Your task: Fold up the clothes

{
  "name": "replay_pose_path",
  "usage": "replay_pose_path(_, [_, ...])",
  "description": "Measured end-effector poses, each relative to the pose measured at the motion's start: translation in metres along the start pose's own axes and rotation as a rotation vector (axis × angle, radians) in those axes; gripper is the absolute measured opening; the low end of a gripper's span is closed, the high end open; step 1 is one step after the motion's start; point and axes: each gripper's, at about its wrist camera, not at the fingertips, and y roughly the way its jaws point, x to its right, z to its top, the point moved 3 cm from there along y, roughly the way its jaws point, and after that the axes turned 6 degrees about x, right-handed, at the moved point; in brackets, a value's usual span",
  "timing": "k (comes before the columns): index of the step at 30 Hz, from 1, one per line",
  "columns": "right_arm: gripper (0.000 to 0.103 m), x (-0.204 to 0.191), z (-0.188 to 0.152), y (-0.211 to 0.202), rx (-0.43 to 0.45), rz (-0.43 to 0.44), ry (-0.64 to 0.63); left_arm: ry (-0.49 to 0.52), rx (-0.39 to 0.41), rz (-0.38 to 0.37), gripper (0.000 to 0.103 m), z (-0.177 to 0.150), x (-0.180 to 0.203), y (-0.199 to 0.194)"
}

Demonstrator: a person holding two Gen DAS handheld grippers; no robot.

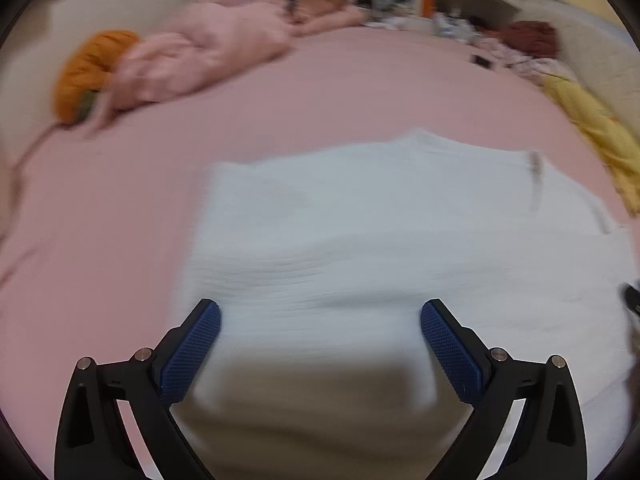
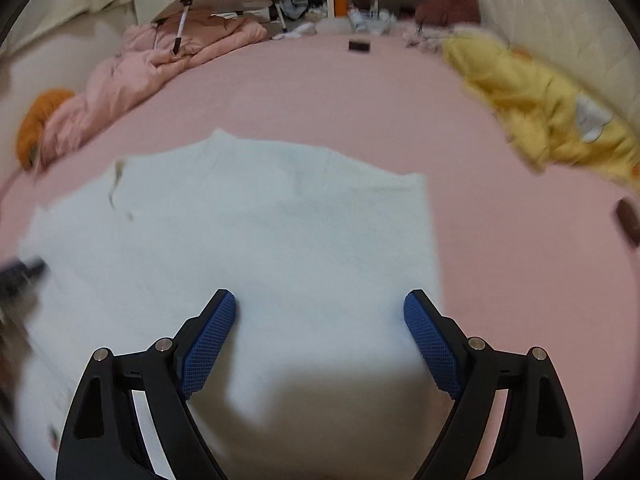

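Here, the white garment (image 1: 360, 232) lies flat on the pink bed sheet (image 1: 320, 92), in the near half of both views, from about 9 o'clock to 3 o'clock around the middle. The left gripper (image 1: 320, 316) hangs over its near part with the fingers (image 1: 200, 344) spread wide and nothing between them. The right gripper (image 2: 320, 308) hangs over the same cloth closer to its right edge, also spread and empty.

I judge the garment light, soft and limp (it will sag and not keep any shape when lifted). The weave looks thin and slightly crinkled, the outline roughly rectangular with a small peak at 12 o'clock. The best hold is probably a pinch at the two near corners or along the near hem, one gripper on each side, so the fold stays even.

At 10 o'clock an orange bundle (image 1: 88, 72) and a puffy pink blanket (image 1: 208, 44) lie crumpled. At 2 o'clock a wrinkled yellow cloth (image 2: 536, 104) rests against a quilted cream headboard (image 2: 560, 24).
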Motion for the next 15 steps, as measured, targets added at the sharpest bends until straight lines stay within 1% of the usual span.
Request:
replay_pose_path(1, [0.086,0.010,-0.002,-0.010,0.005,-0.049,0.015,0.011,0.032,0.079,0.101,0.003,-0.009,-0.009])
replay_pose_path(2, [0.086,0.016,-0.003,-0.019,0.022,-0.059,0.054,0.011,0.092,0.113,0.101,0.005,-0.016,-0.023])
replay_pose_path(3, [0.086,0.021,-0.004,-0.027,0.038,-0.064,0.088,-0.002,0.149,0.097,0.101,0.008,-0.017,-0.035])
replay_pose_path(4, [0.086,0.016,-0.004,-0.034,0.053,-0.033,0.091,-0.020,0.180,0.057,0.101,0.009,-0.015,-0.044])
replay_pose_path(6, [0.086,0.002,-0.005,-0.045,0.082,0.031,0.086,-0.036,0.149,-0.054,0.102,0.006,-0.001,-0.046])
replay_pose_path(7, [0.086,-0.018,-0.007,-0.047,0.089,0.067,0.001,-0.032,0.108,-0.105,0.102,0.000,0.009,-0.041])
replay_pose_path(8, [0.086,-0.031,-0.011,-0.045,0.081,0.084,-0.062,-0.015,0.066,-0.128,0.102,-0.008,0.016,-0.034])
replay_pose_path(9, [0.086,-0.042,-0.018,-0.042,0.064,0.090,-0.127,0.015,0.024,-0.122,0.102,-0.017,0.021,-0.026])
replay_pose_path(10, [0.086,-0.047,-0.027,-0.037,0.031,0.072,-0.167,0.051,-0.012,-0.106,0.102,-0.026,0.022,-0.017])
replay_pose_path(11, [0.086,-0.042,-0.029,-0.035,0.015,0.079,-0.146,0.077,-0.019,-0.110,0.102,-0.032,0.019,-0.013])
replay_pose_path(12, [0.086,-0.037,-0.031,-0.034,0.000,0.088,-0.121,0.087,-0.002,-0.114,0.102,-0.033,0.014,-0.015])
replay_pose_path(13, [0.086,-0.025,-0.030,-0.040,-0.001,0.111,-0.065,0.104,0.006,-0.076,0.102,-0.032,0.008,-0.021])
replay_pose_path(15, [0.086,-0.011,-0.031,-0.052,-0.013,0.090,-0.030,0.119,0.008,0.029,0.102,-0.031,-0.007,-0.030])
